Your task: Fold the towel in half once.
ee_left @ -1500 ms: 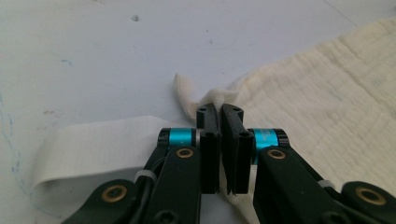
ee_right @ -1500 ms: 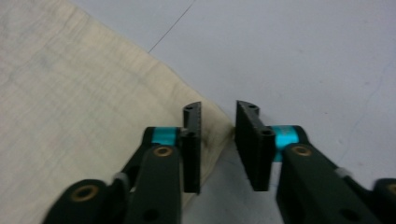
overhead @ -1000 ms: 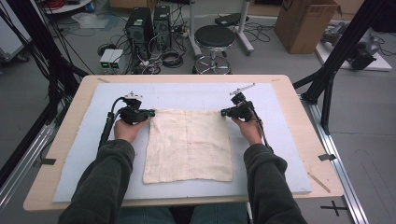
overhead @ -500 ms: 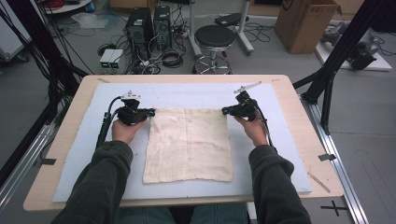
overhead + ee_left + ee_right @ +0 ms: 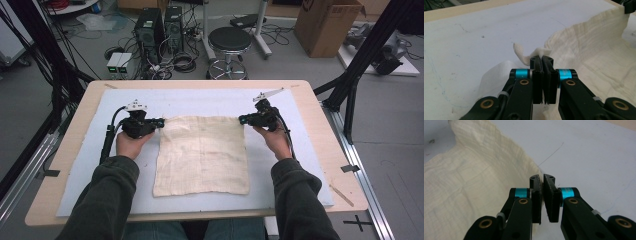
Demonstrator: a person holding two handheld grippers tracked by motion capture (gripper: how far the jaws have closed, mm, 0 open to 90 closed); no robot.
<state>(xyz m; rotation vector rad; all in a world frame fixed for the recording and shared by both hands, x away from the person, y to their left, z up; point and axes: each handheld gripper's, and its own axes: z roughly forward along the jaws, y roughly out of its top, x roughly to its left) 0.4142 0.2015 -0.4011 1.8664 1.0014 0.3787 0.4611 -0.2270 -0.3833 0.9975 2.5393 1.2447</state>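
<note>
Your left gripper (image 5: 543, 59) pinches the soft, floppy cloth (image 5: 202, 154) at 10 o'clock — your right gripper (image 5: 542, 178) nearly closed, holding nothing.

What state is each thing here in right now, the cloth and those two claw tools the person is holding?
Cloth: spread on the white mat, mostly flat, far left corner pinched and lifted.
Left gripper: shut on the cloth's corner.
Right gripper: jaws nearly together at the cloth's far right corner; whether it grips the cloth, I cannot tell.
</note>
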